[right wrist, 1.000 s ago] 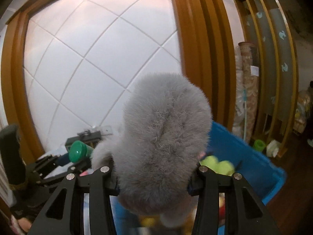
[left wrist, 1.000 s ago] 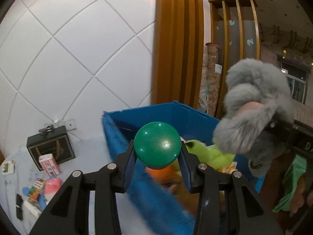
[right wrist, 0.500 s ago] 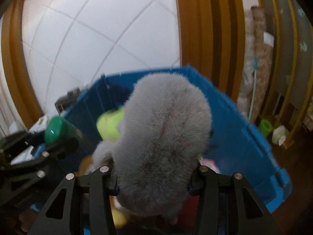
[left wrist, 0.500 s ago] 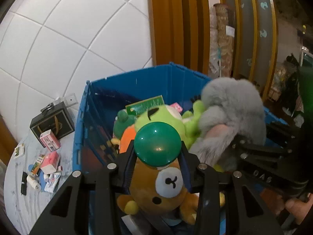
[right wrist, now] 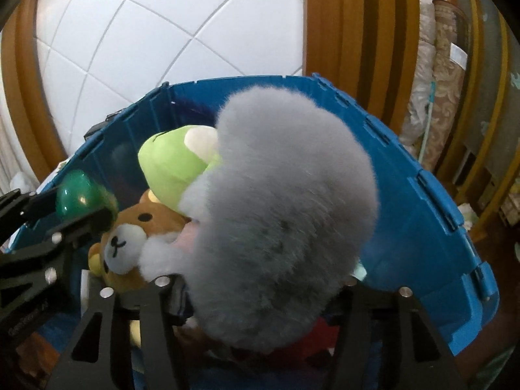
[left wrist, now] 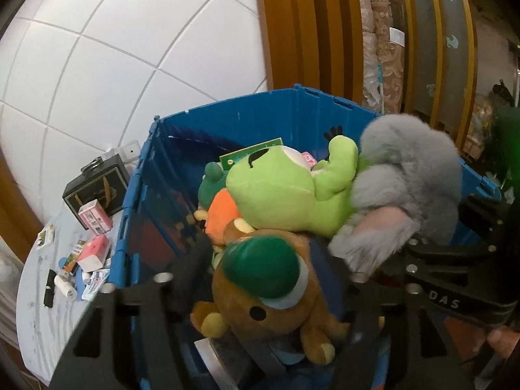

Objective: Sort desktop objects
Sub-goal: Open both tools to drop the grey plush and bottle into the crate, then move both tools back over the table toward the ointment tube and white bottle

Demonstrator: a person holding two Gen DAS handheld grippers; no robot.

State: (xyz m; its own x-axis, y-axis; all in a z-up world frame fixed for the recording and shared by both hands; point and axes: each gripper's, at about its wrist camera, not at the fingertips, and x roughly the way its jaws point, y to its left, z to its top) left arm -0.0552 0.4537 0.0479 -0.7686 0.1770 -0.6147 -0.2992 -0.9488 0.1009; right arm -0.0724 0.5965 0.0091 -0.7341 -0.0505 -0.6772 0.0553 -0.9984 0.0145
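Evidently angled down over the open blue plastic crate (left wrist: 260,110) for a short, soft drop onto the toys already inside. Opening the left gripper (left wrist: 261,255) around the glossy green plastic ball (left wrist: 260,269), blurred and seemingly loose between jaws wider than it, just at 12 o'clock of the brown plush bear (left wrist: 260,318). Opening the right gripper (right wrist: 260,284) likewise around the fluffy grey plush toy (right wrist: 282,178), filling the gap between the jaws, at 3 o'clock of the lime-green plush frog (right wrist: 175,162).

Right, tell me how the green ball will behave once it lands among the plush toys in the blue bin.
The green ball looks smooth, glossy and round, so it will probably roll off the brown bear into a gap. It seems light and rigid, unlikely to break.
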